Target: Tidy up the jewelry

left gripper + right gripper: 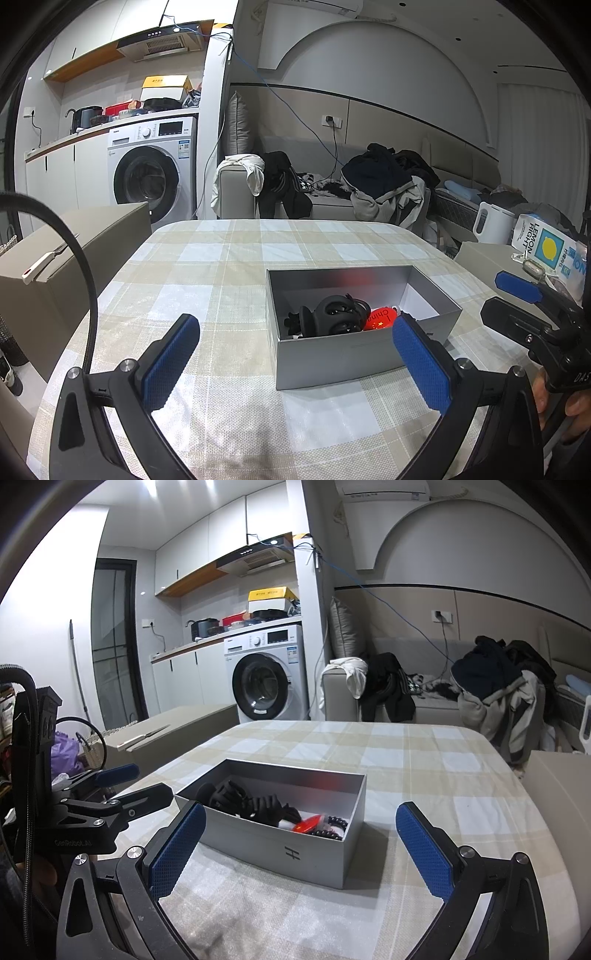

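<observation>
A grey open box stands on the checked tablecloth. Inside lie a black hair claw, a red round item and a dark bead bracelet. My left gripper is open just in front of the box, its right finger level with the box's near right corner. My right gripper is open too, with the box's near wall between its blue pads. Neither holds anything. The right gripper shows at the right edge of the left wrist view.
A cardboard box with a small cutter on it stands left of the table. A white kettle and a lemon carton sit to the right. Beyond the table are a sofa with clothes and a washing machine.
</observation>
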`<state>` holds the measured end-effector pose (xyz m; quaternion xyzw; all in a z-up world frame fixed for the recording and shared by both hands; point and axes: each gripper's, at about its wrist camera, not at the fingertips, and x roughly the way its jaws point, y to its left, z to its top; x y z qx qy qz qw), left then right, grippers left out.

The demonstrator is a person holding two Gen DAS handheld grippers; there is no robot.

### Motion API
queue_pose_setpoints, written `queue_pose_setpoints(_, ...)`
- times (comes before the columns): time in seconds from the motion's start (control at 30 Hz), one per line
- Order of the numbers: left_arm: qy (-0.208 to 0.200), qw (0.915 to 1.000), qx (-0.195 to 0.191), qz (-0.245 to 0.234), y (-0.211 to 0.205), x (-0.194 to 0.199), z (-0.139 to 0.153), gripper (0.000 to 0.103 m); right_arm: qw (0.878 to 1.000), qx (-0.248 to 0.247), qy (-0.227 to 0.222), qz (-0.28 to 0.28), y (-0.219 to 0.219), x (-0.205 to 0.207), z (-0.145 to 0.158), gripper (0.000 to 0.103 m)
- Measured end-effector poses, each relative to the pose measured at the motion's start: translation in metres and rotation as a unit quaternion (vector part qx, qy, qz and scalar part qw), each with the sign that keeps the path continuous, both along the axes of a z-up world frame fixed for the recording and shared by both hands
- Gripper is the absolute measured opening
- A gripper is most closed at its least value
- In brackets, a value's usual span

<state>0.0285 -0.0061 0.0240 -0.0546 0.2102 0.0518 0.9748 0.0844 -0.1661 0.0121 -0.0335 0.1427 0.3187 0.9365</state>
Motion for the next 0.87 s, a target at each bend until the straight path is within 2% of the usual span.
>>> queue_pose_setpoints(0.87,-0.001,1.0,0.002,0.008,0.0009,-0.0006,0.0013,0.102,1.0,0.001,-0.002,0.0,-0.0016,-0.0003,0.0019,0.103)
